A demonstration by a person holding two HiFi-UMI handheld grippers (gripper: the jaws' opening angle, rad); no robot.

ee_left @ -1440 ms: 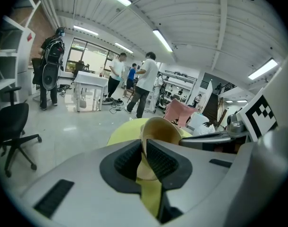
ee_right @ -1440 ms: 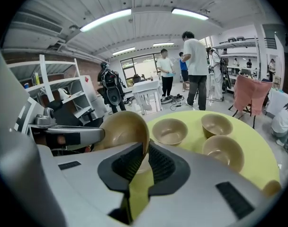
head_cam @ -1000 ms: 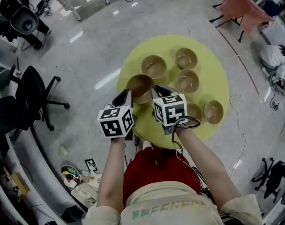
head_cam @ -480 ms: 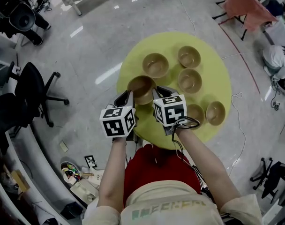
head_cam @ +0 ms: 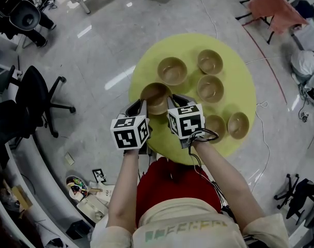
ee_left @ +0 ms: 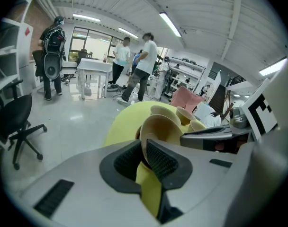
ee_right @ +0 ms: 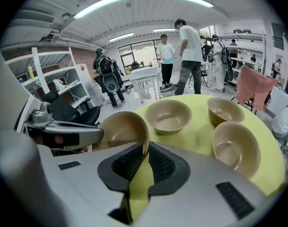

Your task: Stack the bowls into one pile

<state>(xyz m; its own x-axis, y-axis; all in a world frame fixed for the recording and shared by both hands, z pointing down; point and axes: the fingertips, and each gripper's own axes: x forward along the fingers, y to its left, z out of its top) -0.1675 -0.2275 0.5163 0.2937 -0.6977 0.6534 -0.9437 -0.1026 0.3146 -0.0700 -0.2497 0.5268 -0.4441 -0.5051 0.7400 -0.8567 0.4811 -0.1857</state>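
Six tan bowls sit on a round yellow-green table (head_cam: 234, 61). The nearest one, the held bowl (head_cam: 155, 95), is at the table's left front edge. My left gripper (head_cam: 139, 107) is shut on its left rim and my right gripper (head_cam: 171, 102) is shut on its right rim. The left gripper view shows the held bowl (ee_left: 161, 126) tilted, rim pinched between the pads at my left gripper (ee_left: 143, 156). In the right gripper view the held bowl (ee_right: 122, 128) rises from my right gripper (ee_right: 144, 159). Loose bowls: (head_cam: 172, 70), (head_cam: 209, 61), (head_cam: 209, 88), (head_cam: 238, 125).
A fifth loose bowl (head_cam: 216, 124) lies just right of my right gripper. A black office chair (head_cam: 38, 105) stands on the floor at the left, floor clutter (head_cam: 84, 195) near my feet. Two people (ee_right: 189, 56) stand beyond the table by a white desk.
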